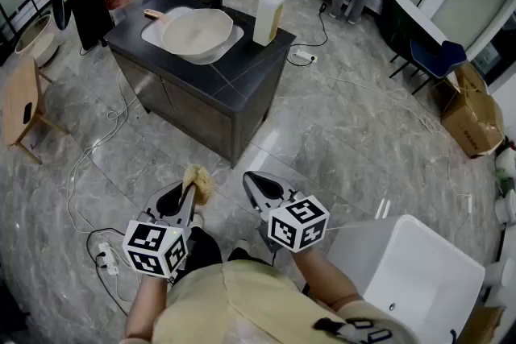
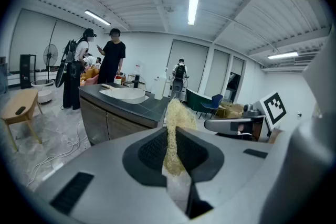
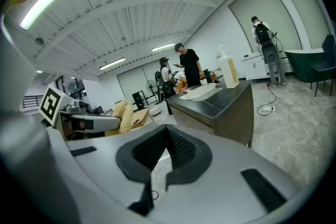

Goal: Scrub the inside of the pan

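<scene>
yellow scrubber pinched in left claw, pan far.

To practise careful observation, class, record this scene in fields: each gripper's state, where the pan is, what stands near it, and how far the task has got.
Left gripper: shut on scrubber
Right gripper: shut, empty
Pan: on counter, well away from both grippers
Bottle: upright on counter, right of pan in head view
Progress: scrubbing not begun; scrubber not yet at pan
</scene>
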Motion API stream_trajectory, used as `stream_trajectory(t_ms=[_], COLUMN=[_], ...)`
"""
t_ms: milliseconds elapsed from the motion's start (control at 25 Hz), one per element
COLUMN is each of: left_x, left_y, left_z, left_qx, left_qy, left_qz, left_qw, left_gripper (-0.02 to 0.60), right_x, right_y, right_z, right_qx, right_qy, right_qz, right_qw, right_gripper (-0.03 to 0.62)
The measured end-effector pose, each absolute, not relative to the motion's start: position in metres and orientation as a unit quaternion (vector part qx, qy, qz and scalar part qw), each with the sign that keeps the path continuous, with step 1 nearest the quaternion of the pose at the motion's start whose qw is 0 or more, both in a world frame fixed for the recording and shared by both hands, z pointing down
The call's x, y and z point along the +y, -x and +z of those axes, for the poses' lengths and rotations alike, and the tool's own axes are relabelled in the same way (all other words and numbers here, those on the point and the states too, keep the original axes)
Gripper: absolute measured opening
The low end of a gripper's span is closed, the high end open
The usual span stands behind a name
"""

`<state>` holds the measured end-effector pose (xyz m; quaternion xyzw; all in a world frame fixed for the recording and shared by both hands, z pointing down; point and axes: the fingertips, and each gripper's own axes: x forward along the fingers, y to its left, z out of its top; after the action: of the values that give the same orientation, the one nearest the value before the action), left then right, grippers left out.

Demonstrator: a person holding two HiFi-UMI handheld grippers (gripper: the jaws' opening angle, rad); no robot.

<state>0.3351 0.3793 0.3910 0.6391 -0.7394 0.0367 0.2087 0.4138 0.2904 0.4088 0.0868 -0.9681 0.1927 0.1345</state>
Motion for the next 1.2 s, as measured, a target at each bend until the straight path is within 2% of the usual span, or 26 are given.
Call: stream_trajectory(t_ms=[480, 1200], left_x=[0.377, 0.377], left_y=[-0.277, -0.145], left_z=[0.399, 0.419], left_qx=[-0.724, -0.710], left_qy=[-0.650, -0.664], left_qz=[0.023, 0.030], left_qw=[0.231, 0.232], left_gripper=[0.040, 0.040], right_x=[0.291, 0.291], right_y=[-0.367, -0.223], right_z=[0.411, 0.425], right_qx=[-0.960, -0.953], right_qy=[-0.109, -0.104], right_qz=[0.218, 0.201], right_qw=[0.137, 0.202], right_gripper=[0.015, 0.015])
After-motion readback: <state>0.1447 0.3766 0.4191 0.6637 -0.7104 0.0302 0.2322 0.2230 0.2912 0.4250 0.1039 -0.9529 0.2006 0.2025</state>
